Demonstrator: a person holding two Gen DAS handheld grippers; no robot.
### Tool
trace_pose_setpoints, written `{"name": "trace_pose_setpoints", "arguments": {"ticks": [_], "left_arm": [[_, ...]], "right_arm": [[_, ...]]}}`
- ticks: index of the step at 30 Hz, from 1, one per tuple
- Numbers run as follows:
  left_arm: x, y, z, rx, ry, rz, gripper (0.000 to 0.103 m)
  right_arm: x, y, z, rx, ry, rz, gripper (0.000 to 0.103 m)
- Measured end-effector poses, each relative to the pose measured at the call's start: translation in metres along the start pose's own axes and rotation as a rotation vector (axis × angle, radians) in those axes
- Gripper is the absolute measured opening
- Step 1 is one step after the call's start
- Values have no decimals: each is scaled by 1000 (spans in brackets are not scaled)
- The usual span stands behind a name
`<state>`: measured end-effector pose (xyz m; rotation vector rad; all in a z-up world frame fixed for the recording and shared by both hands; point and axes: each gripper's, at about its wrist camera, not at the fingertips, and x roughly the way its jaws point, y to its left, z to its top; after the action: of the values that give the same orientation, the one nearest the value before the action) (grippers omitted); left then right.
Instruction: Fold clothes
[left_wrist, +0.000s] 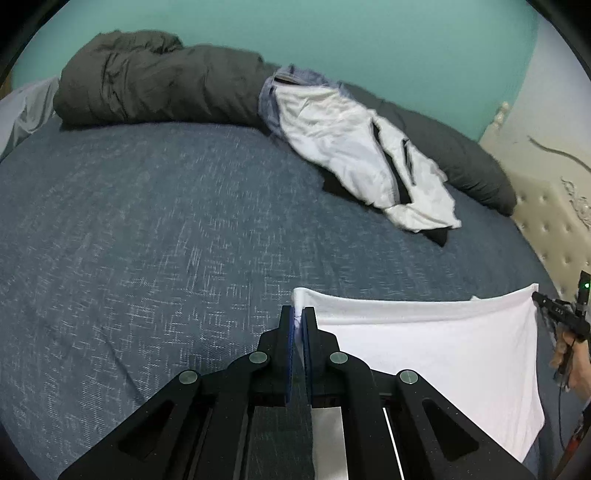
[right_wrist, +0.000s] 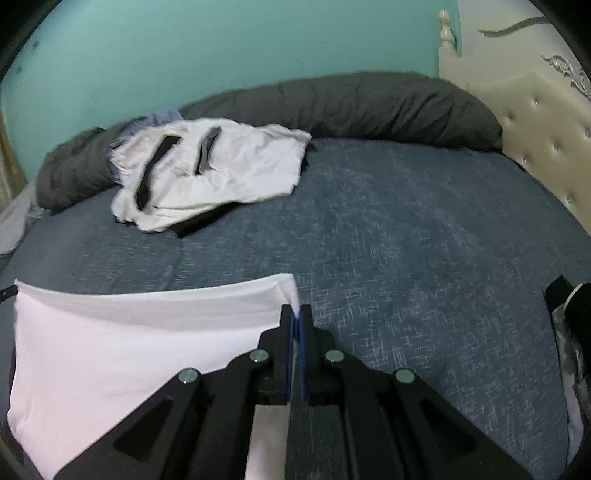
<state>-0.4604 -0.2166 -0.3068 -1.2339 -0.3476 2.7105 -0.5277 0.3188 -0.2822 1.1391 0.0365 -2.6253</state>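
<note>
Left gripper (left_wrist: 298, 314) and right gripper (right_wrist: 295, 312), both clamped, angled downward.

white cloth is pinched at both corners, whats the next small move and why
Probably carry both corners forward over the bed to fold it: the left gripper and right gripper each clamp a top corner of the white cloth, which hangs taut between them.

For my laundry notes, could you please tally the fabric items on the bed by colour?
White: 2, the white cloth stretched between the left gripper and the right gripper, and the crumpled white garment.
Dark grey: 1, the rolled duvet.
Black: 1, a black piece under the crumpled garment.
Pale blue: 1, a pale blue garment behind it.
Total: 5
</note>
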Motion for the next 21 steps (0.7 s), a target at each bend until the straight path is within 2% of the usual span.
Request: {"name": "trace_pose_setpoints", "arguments": {"ticks": [6,8,11,13,16,18,21], "left_arm": [[35,4,-15,-6,99,57,7],[31,5,-22,3,100,64,17],[14,6,-33,10,82,63,39],[-7,7,-47,1,76,10,42],[-35,7,-73,13,97,-43,43],[-51,8,-93,12,115,-85,44],[-73,12,-126,2,149,-131,44]], "right_arm": [[43,14,-3,-22,103,-47,3],[53,13,-9,-6,141,-53,3],[48,13,-17,-7,130,-98,19],[34,9,-23,-1,98,-97,33],[6,-3,-39,85,86,-15,39],[-15,-8,-58,134,110,86,40],[-43,-10,-89,123,160,171,41]]}}
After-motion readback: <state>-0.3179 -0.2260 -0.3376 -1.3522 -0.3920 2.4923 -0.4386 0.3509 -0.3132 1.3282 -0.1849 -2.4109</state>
